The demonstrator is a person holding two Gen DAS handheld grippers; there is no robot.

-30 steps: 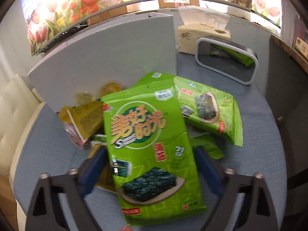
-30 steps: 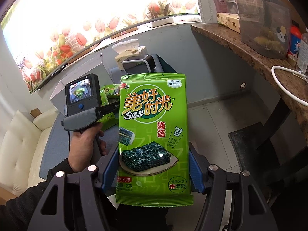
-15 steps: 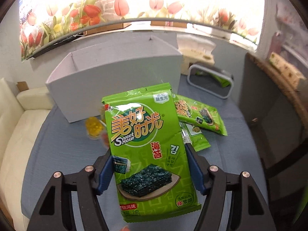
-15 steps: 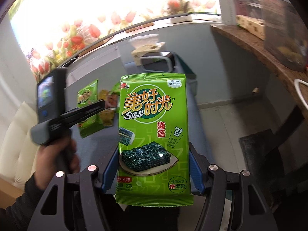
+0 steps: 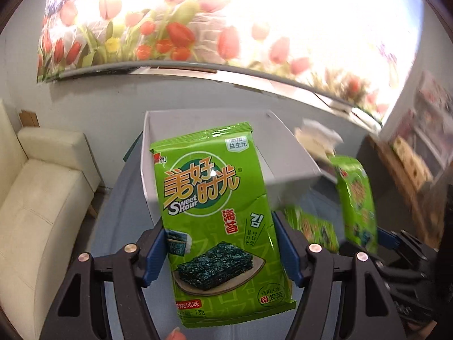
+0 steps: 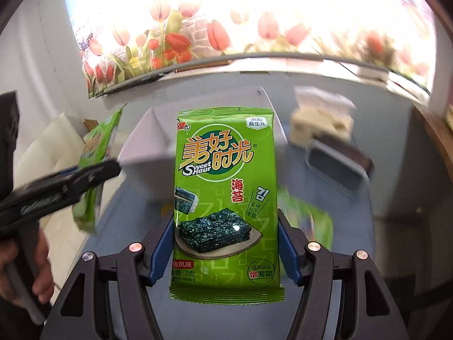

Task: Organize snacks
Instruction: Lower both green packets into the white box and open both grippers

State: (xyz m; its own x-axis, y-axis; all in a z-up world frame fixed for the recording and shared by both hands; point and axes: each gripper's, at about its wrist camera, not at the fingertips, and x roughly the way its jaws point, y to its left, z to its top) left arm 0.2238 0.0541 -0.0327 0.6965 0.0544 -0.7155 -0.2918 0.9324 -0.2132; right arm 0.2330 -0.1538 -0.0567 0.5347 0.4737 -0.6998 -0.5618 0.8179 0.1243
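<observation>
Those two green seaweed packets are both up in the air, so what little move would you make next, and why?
Probably carry both forward over the open white box and let go. Each tool, left and right, grips a seaweed packet, and the box lies just ahead of them on the grey table.

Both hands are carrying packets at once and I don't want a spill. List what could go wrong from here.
1. The left gripper pinches its seaweed packet only by the lower edges; the packet leans and could slip.
2. The right gripper and its packet head for the same white box, so the grippers may collide.
3. Another packet lies on the table below and could get knocked.
</observation>
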